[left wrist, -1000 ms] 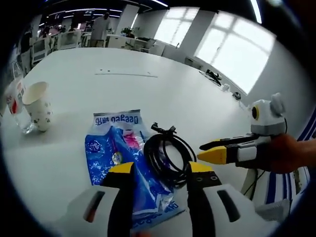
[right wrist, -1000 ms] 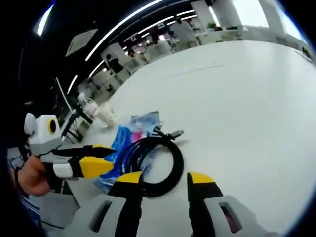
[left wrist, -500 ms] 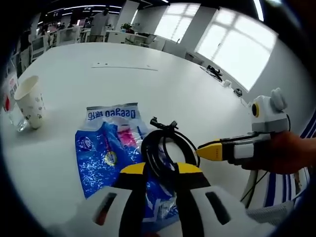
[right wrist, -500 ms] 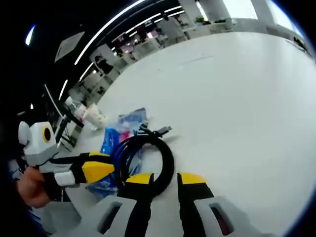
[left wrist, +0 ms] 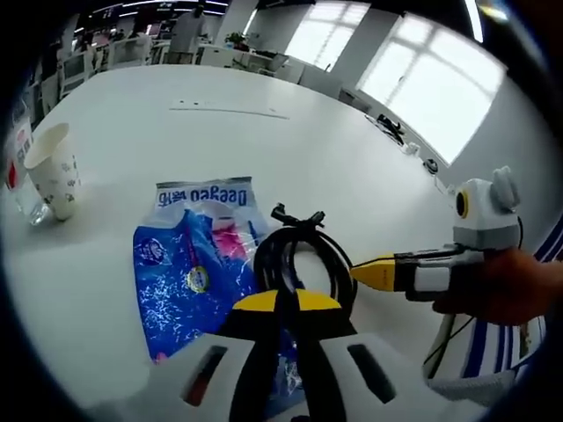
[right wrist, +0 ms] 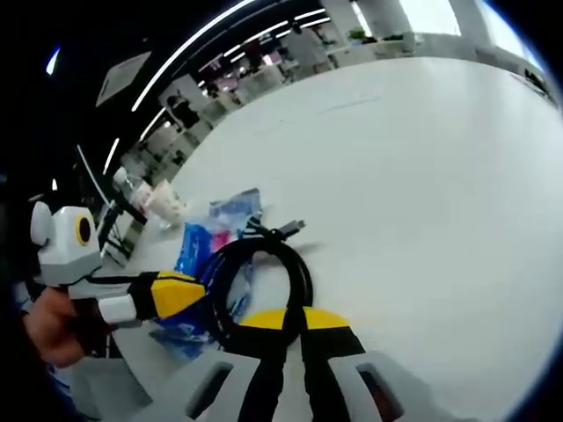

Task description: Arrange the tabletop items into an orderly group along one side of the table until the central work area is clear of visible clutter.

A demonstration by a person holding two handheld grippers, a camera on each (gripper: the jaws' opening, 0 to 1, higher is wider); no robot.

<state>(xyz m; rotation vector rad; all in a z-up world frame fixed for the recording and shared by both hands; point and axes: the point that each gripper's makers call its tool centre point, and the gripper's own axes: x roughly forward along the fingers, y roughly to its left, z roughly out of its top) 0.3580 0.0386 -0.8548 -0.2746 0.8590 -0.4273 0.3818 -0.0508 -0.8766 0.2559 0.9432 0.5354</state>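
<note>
Coiled black cable [left wrist: 299,259] lies on the white surface [left wrist: 290,149], partly over a blue snack bag [left wrist: 198,255], and both tools grip it. In the left gripper view, the left tool [left wrist: 286,301] has its yellow tips pressed together on the near side of the loop; the right tool [left wrist: 380,273] reaches in from the right. In the right gripper view, the right tool [right wrist: 281,318] pinches the coil [right wrist: 255,286]. A paper cup [left wrist: 54,170] and clear bottle [left wrist: 19,171] stand well apart at the left edge.
</note>
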